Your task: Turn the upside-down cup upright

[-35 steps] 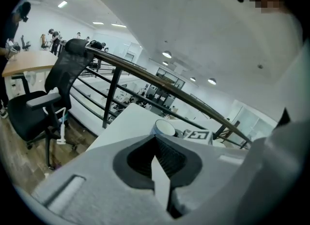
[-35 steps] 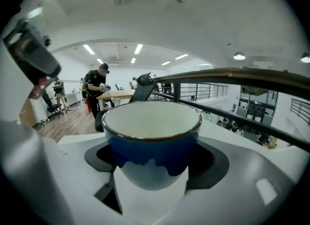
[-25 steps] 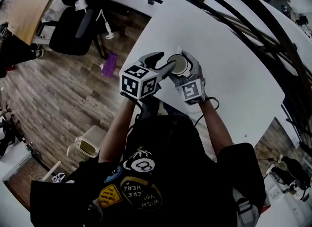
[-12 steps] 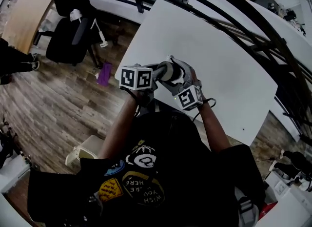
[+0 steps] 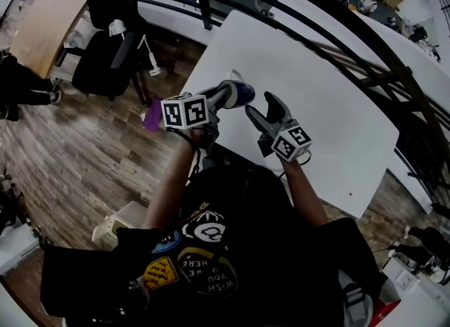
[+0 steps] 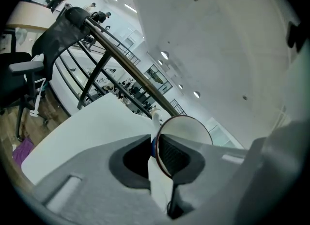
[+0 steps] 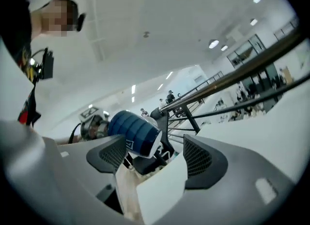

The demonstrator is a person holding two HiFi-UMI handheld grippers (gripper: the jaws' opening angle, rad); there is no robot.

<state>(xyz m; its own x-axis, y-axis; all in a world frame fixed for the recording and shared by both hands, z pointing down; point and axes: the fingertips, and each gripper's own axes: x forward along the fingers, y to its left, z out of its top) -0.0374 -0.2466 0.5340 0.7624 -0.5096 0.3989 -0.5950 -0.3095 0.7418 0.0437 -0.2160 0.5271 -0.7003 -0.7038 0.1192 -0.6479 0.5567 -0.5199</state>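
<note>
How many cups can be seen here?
1. A blue cup, tipped on its side, is clamped in the left gripper and held above the white table. No other cup shows in any view.

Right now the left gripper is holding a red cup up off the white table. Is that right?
Not quite. The cup is blue, not red. The right gripper view shows its blue side plainly, and the head view shows it too. The rest is right: the left gripper is holding the cup by its rim, up off the white table.
</note>
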